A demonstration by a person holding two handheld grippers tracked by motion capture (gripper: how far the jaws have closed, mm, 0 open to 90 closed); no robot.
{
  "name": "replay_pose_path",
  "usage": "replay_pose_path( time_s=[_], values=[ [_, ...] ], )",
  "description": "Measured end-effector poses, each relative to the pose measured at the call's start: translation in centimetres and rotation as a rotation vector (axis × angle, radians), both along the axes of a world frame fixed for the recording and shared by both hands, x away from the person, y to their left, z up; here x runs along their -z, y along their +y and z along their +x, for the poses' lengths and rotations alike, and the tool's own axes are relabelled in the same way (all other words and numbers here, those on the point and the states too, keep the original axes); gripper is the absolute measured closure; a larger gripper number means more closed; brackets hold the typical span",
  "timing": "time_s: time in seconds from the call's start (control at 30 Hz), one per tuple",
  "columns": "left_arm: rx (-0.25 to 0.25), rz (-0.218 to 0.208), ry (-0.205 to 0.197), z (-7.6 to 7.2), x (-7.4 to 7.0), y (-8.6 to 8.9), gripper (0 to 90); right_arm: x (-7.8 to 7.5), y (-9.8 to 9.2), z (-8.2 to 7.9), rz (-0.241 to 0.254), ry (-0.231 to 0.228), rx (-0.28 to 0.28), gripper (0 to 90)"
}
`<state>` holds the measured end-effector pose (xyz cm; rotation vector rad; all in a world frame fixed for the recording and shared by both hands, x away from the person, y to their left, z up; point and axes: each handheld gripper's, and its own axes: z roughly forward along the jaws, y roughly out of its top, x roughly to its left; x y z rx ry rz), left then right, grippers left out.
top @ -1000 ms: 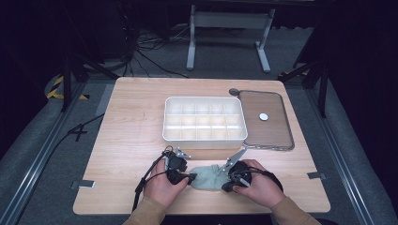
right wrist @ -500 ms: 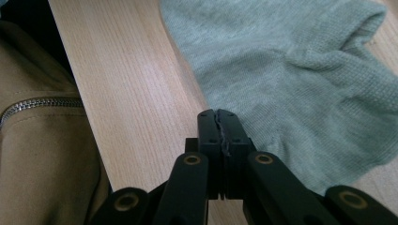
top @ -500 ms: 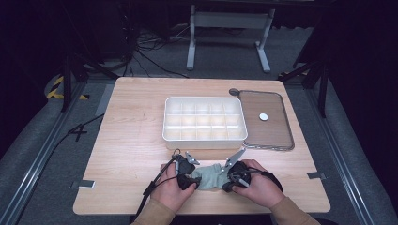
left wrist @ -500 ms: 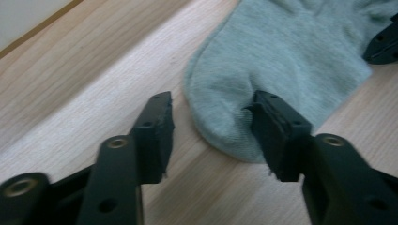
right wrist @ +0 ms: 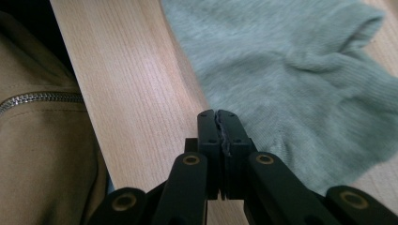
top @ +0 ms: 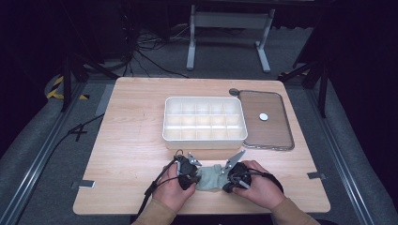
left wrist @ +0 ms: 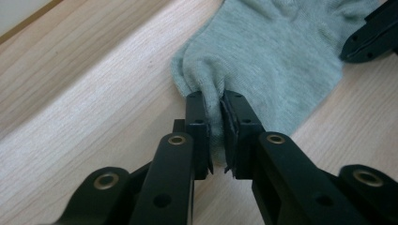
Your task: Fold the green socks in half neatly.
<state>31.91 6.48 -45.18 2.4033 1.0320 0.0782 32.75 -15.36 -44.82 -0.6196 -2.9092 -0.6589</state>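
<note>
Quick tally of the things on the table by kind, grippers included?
Grey sock: 1
White compartment box: 1
Brown lid: 1
Grippers: 2, the left gripper and the right gripper
Total: 5

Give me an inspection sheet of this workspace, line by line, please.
Surface: wooden table, bare at left.
Job's things: grey-green sock flat near the front edge.
Clutter: white divided tray, compartments look empty; brown lid beside it with a small white disc.
Grippers: left gripper has just been closing, a sock fold pinched between the jaws; right gripper shut on the sock's edge.
Cables: gripper cable trails off the front; more on the floor.
Surroundings: metal stand, dark floor.
</note>
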Motion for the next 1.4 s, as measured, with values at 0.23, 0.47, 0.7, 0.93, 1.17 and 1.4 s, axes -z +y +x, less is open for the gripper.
replay_pose_path(
  time_s=[0.23,0.47,0.7,0.93,1.17,1.4],
  values=[
    [0.048,0.034,0.015,0.1,-0.8,1.2,82.7,-1.6,-0.8,0.1,0.068,-0.04,0.035,89.1],
    [0.07,0.036,0.029,0.2,-1.7,2.0,82.7,-1.3,-1.5,0.7,0.103,-0.067,0.118,88.7],
    [0.054,0.038,0.047,0.2,-2.1,2.9,82.8,-0.7,-0.3,0.3,0.192,-0.105,0.12,88.5],
    [0.066,0.035,0.047,0.0,-2.8,2.7,82.8,-0.2,2.9,-0.9,0.291,-0.157,0.049,88.6],
    [0.073,0.014,0.051,-0.2,-3.4,2.9,83.0,1.3,4.4,-1.1,0.247,-0.146,0.018,89.0],
    [0.075,-0.014,0.049,-0.4,-3.9,3.0,83.1,1.6,4.5,-1.1,0.238,-0.15,0.002,89.7]
  ],
)
